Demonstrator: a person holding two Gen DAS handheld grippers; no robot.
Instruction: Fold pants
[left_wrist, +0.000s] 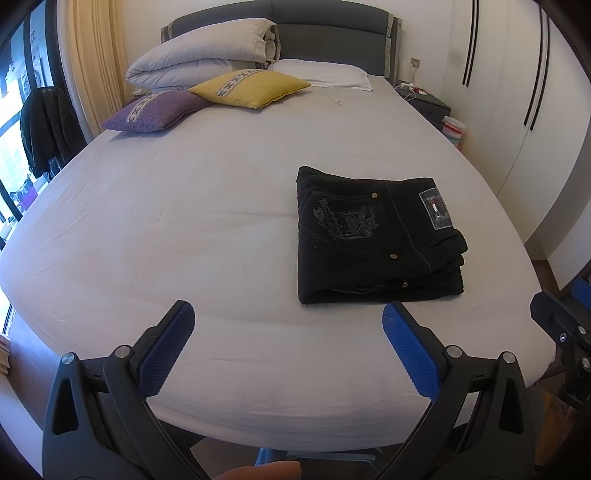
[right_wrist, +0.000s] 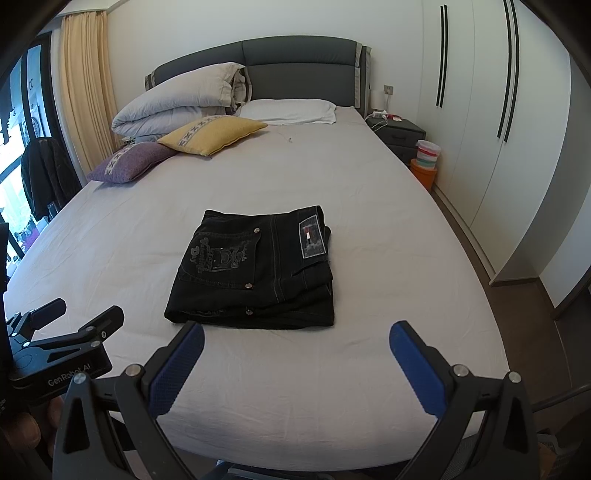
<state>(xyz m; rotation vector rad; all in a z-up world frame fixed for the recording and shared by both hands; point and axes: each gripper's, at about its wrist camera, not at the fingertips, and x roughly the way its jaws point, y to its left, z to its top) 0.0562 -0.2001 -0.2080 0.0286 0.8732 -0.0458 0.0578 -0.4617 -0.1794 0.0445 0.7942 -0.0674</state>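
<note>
Black left gripper (left_wrist: 288, 317) & right gripper (right_wrist: 296, 338), blue textured jaws, silver screws.

Grey-headboard bed (right_wrist: 369, 206), white wardrobe (right_wrist: 480, 110), daylit window (left_wrist: 11, 110) left.

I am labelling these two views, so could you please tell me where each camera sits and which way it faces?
Left wrist: on the left gripper at the foot of the bed, facing the headboard; folded pants ahead to the right; its open blue fingers and the right gripper's edge show.
Right wrist: on the right gripper, facing the same way; pants ahead, slightly left; its open fingers and the left gripper show.
Shared: bed, pants, yellow pillow, purple pillow.
</note>
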